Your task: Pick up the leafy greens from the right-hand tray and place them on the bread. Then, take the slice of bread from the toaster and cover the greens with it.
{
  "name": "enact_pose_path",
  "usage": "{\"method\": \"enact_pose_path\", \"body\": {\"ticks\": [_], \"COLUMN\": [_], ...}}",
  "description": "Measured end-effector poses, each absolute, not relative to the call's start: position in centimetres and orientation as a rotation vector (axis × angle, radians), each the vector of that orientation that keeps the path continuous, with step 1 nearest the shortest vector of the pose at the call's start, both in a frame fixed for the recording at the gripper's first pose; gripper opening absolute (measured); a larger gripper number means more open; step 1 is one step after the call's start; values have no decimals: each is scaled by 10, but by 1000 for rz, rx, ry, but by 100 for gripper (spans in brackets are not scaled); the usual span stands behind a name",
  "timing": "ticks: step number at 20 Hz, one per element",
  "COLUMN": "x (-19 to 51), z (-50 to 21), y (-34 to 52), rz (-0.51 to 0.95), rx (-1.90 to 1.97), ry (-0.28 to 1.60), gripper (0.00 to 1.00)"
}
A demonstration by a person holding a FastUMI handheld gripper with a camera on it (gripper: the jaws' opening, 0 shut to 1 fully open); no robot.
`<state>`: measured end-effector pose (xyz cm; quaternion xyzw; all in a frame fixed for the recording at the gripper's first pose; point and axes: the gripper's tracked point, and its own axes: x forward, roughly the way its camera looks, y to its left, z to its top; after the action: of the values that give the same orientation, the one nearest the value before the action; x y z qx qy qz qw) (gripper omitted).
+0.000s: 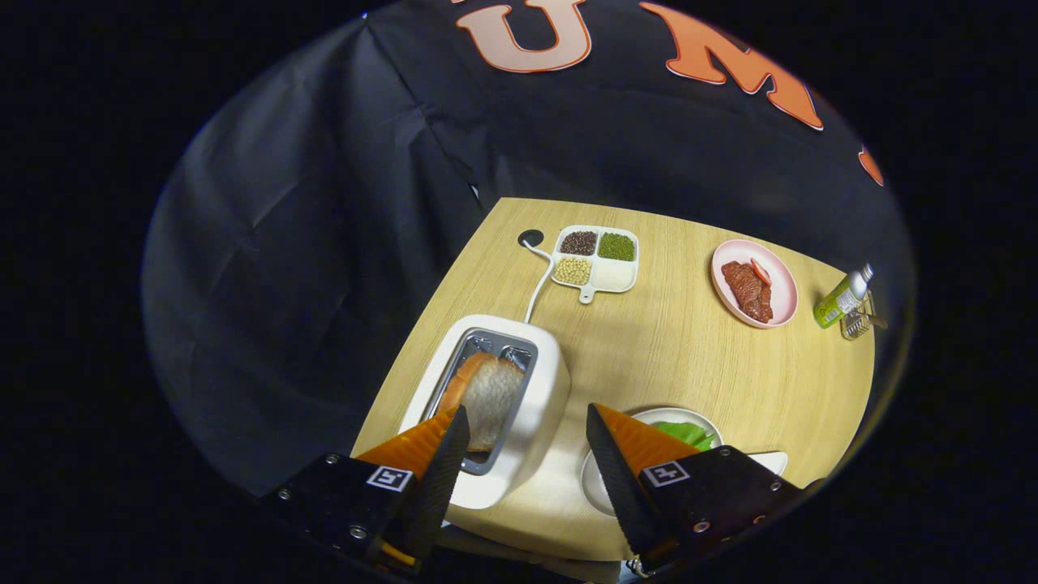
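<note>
Above the tabletop, the claw (527, 422) hangs with fingers apart, bread (490, 396) in the toaster (539, 405) just ahead: light, crumbly, best pinched by its upper crust.

Hand-held gripper (527, 414) agape above toaster (519, 422)

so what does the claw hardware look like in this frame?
The claw has two wedge-shaped fingers with ribbed inner faces, each mounted on a black block with visible screws and a square black-and-white marker tag. It stands open above the toaster.
</note>
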<state>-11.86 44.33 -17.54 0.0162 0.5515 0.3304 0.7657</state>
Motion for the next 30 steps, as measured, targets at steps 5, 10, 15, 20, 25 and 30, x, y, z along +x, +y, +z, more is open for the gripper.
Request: {"method": "enact_pose_path", "body": {"ticks": [5,10,15,20,25,30], "x": [-123,-124,-132,-139,-131,-115], "z": [-178,-205,-224,-224,-207,-168], "y": [482,487,477,482,472,450], "rz": [706,636,589,621,643,710], "rx": [19,-109,-175,-123,43,212], "ry": [1257,1323,1415,1459,1452,1371], "gripper": [85,77,55,17,10,10]}}
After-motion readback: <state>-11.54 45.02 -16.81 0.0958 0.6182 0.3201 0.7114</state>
